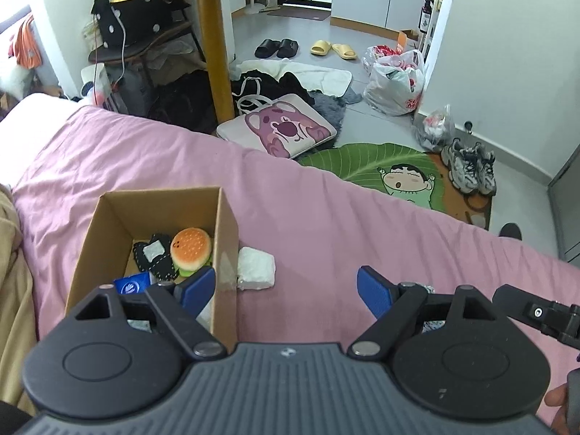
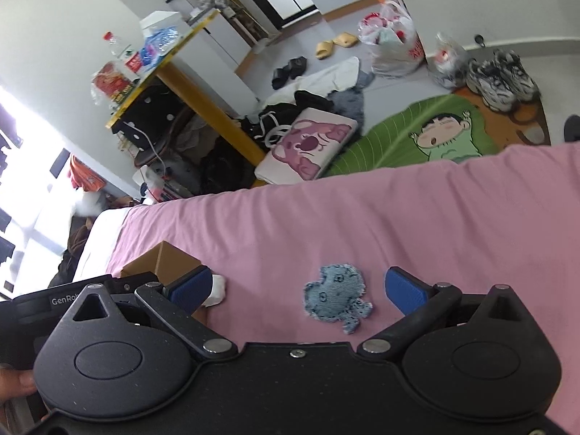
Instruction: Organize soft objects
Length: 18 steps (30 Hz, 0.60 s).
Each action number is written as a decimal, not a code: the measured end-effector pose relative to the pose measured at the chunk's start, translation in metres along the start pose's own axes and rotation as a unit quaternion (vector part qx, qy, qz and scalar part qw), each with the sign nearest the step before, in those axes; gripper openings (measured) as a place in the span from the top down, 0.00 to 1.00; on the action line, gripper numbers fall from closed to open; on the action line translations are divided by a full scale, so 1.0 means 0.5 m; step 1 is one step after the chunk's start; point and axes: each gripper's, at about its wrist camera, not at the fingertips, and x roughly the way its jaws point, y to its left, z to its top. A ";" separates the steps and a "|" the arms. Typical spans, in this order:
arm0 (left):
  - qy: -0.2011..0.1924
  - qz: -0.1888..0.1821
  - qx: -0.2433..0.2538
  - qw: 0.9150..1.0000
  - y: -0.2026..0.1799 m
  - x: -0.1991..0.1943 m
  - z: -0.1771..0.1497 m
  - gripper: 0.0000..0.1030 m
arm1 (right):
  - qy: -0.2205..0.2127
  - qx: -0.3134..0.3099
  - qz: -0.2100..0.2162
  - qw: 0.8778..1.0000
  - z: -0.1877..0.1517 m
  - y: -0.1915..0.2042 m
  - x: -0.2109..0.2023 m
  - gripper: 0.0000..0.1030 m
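Hovering over the pink bed, the right hand-held gripper is spread wide and empty, with a blue denim soft toy lying between its fingers. The left hand-held gripper is spread too, beside the cardboard box. Packed already: a burger plush and a black pouch. A white packet waits outside, touching the box. The box's near end is hidden behind the gripper.

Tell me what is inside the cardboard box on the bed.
Inside the cardboard box: a plush hamburger, a black knitted piece with a white patch and a blue packet. The left gripper covers the box's near end, hiding anything there.
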 end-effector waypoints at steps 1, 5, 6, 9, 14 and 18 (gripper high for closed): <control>0.002 0.000 0.002 1.000 -0.006 0.009 0.001 0.19 | 0.002 0.001 -0.001 1.000 0.000 -0.001 0.005 0.00; 0.013 0.002 0.005 1.000 -0.021 0.044 0.000 0.21 | 0.010 0.004 0.000 1.000 -0.005 -0.005 0.023 0.02; 0.015 0.003 0.005 1.000 -0.023 0.053 0.000 0.21 | 0.012 0.003 0.002 1.000 -0.004 -0.005 0.026 0.02; 0.021 0.007 0.006 1.000 -0.031 0.080 -0.001 0.26 | 0.019 0.004 0.010 1.000 -0.005 -0.006 0.038 0.09; 0.038 0.012 -0.006 0.999 -0.027 0.121 -0.003 0.40 | 0.043 0.015 0.026 0.999 -0.009 -0.018 0.064 0.18; 0.051 0.021 -0.014 0.998 -0.024 0.149 0.000 0.47 | 0.062 0.020 0.028 0.997 -0.011 -0.022 0.088 0.22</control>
